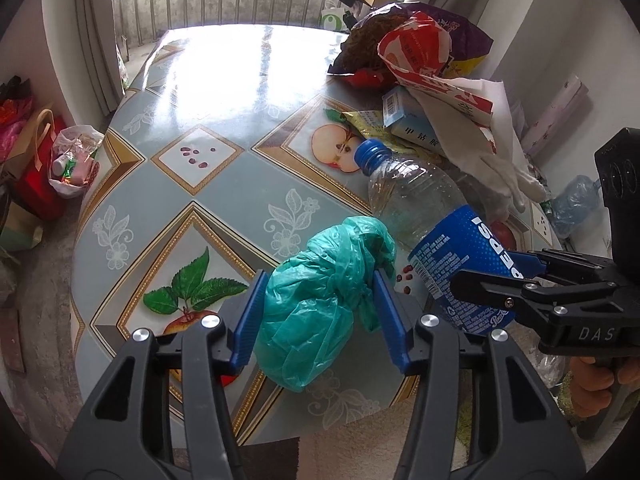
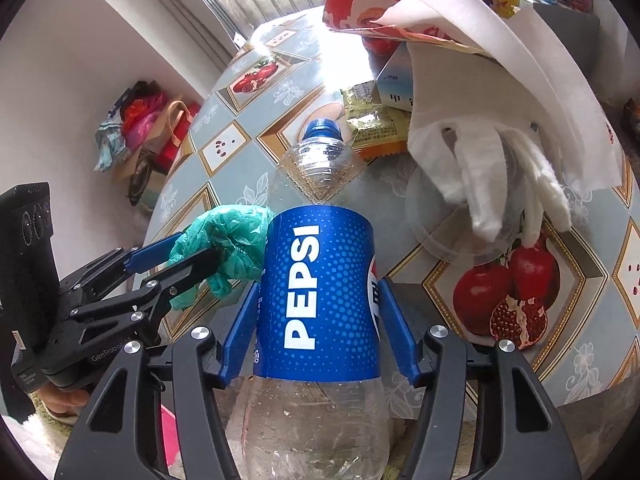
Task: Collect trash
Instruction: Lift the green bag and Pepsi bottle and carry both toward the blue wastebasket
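Left tool (image 1: 320, 320): its blue pads press on both sides of one crumpled green plastic bag (image 1: 316, 300), which hangs at the near edge of the tabletop (image 1: 208, 80)
Right tool (image 2: 318, 328): pinching one empty clear bottle (image 2: 320, 292) across its blue label, cap pointing away over the tabletop
Only in the left wrist view: the railed window behind the tabletop, one knotted clear bag of rubbish (image 1: 74, 160) on the floor at left, and the person's hand (image 1: 592, 380) under the right tool
Only in the right wrist view: one clear plastic cup (image 2: 460, 216) lying on its side under the white glove (image 2: 512, 184), and the bare lower half of the bottle
Both views: one red-and-white paper bag (image 1: 424, 56), one pale blue box (image 1: 412, 124), one yellow snack packet (image 1: 376, 128), heaped beyond the bottle's cap
Count: two tools, one bottle, one green bag, one glove
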A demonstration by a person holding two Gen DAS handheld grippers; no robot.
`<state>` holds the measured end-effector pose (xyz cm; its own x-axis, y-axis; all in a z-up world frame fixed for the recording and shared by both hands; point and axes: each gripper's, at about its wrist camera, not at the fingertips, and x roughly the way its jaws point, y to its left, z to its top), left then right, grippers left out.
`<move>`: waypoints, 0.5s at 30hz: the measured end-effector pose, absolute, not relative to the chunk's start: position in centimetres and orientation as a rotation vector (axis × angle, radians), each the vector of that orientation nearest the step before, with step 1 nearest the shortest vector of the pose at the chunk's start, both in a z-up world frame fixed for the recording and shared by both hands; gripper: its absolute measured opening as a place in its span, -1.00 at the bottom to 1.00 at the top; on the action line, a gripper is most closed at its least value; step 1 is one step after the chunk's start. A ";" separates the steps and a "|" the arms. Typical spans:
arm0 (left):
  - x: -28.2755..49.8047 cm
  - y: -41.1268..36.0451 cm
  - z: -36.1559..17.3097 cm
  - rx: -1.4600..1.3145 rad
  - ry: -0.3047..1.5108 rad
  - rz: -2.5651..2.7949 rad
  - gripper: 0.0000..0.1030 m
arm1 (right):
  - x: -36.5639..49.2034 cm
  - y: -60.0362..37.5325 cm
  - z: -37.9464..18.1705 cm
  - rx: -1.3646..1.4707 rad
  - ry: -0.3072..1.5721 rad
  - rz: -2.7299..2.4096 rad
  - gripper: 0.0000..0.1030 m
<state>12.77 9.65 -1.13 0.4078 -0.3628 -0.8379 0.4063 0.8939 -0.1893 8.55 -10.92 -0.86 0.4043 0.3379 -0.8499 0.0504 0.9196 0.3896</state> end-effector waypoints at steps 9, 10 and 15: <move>11.6 10.5 2.8 -0.002 0.982 -0.481 -0.06 | 6.4 -12.0 2.4 0.427 1.039 0.232 0.12; 11.3 10.4 3.5 -0.008 0.970 -0.487 -0.06 | 6.0 -12.2 3.1 0.431 1.018 0.240 0.12; 10.1 9.4 7.4 -0.015 0.890 -0.528 -0.07 | 3.8 -13.8 6.8 0.446 0.895 0.254 0.12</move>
<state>10.11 9.40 7.39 0.5110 -0.4449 -0.7355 0.4328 0.8724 -0.2271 3.79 -13.81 6.82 0.6043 0.3939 -0.6926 -0.0286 0.8794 0.4752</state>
